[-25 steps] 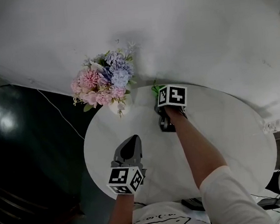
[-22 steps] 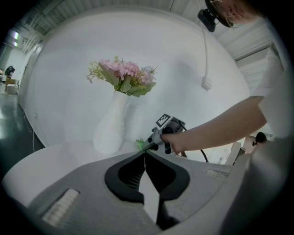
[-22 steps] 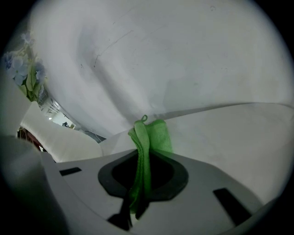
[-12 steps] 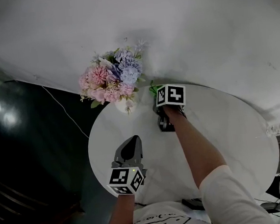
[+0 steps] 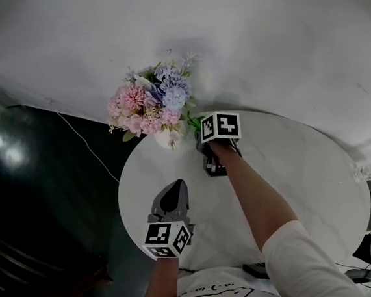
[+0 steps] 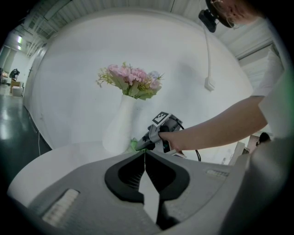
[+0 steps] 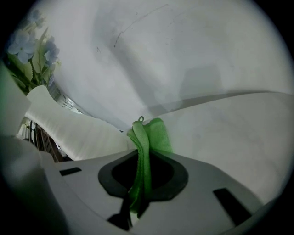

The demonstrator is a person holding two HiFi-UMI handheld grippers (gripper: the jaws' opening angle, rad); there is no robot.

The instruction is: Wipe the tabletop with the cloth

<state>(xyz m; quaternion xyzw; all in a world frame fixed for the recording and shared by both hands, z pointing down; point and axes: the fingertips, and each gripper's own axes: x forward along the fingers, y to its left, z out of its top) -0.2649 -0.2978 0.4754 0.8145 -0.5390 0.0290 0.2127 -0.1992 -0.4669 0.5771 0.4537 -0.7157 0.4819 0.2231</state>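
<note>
Between the jaws of the right gripper [image 7: 145, 158] the green cloth [image 7: 147, 135] is gripped: the jaws are clenched on it, and a bunched fold with a small loop at its top is seen standing out beyond their tips. In the head view the cloth [image 5: 195, 121] is found at the far left part of the round white tabletop [image 5: 298, 166], just beside the foot of the white vase [image 5: 166, 138]. From the left gripper view the cloth's free end [image 6: 133, 145] is seen low at the tabletop, between the vase [image 6: 120, 126] and the right gripper's tips. Whether it is pressed flat on the surface cannot be told.

The right gripper [image 5: 201, 131] is held out by a bare forearm [image 5: 259, 199] that is stretched across the table from the near edge, and its marker cube [image 5: 220, 126] is turned upward.

The left gripper [image 5: 174, 186] is held apart from this, over the near left part of the tabletop, and is pointed toward the vase. Its jaws are closed tip to tip [image 6: 144, 154], and nothing is held between them.

A bouquet of pink, blue and lilac flowers [image 5: 152, 102] is carried in the vase, which is placed at the table's far left edge. A pale wall [image 5: 259, 33] is seen behind the table and a dark floor [image 5: 35, 211] to its left.
</note>
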